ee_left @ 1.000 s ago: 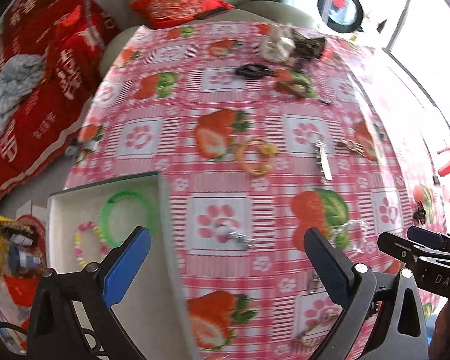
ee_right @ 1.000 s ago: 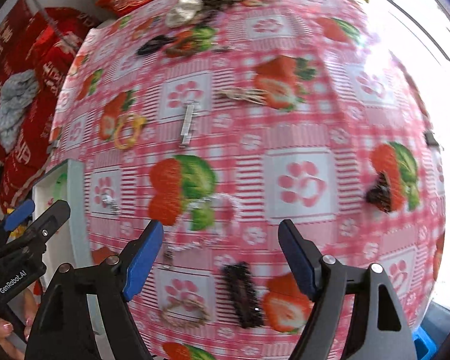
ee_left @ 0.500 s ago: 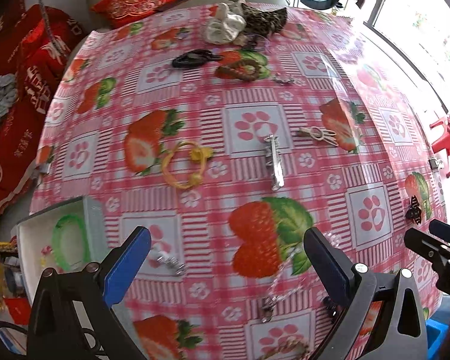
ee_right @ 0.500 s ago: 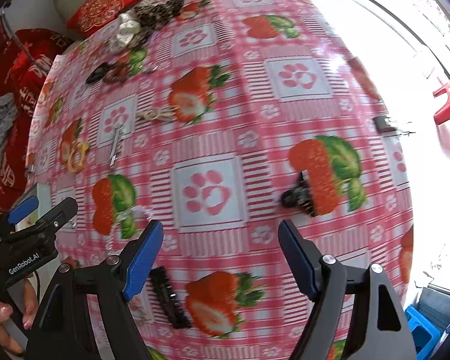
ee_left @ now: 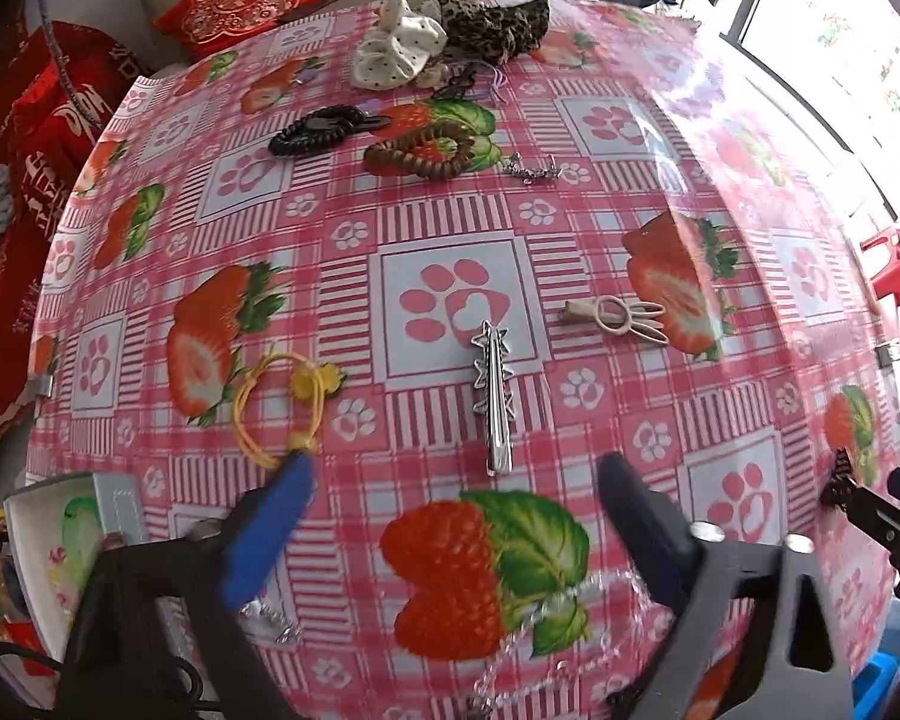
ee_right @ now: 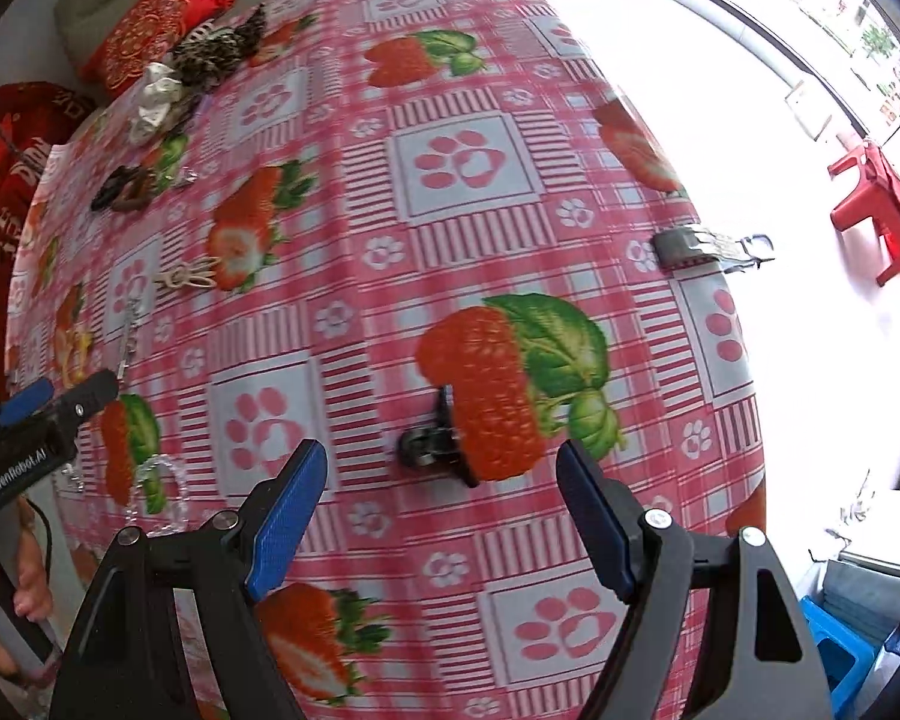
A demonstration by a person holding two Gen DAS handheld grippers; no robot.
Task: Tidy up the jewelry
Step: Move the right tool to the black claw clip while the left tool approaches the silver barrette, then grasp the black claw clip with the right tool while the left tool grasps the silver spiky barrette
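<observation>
Jewelry and hair pieces lie scattered on a strawberry-print tablecloth (ee_left: 570,138). My left gripper (ee_left: 456,480) is open and empty, just short of a silver star hair clip (ee_left: 495,402). A yellow cord bracelet (ee_left: 282,402) lies by its left finger. A beige bunny clip (ee_left: 618,315) lies further right. A white tray (ee_left: 42,546) at the lower left holds a green bangle (ee_left: 81,531). My right gripper (ee_right: 438,504) is open and empty, just short of a small black claw clip (ee_right: 438,447).
Brown bead bracelets (ee_left: 432,150), a black coil hair tie (ee_left: 318,129), a thin chain (ee_left: 534,171) and scrunchies (ee_left: 402,51) lie at the far side. A clear bead bracelet (ee_left: 564,600) lies near the left gripper. The table edge (ee_right: 744,330) drops off to the right.
Both grippers have moved forward and to the right over the table. The tray has slid to the left view's corner. The black claw clip now sits between the right fingers' line.
</observation>
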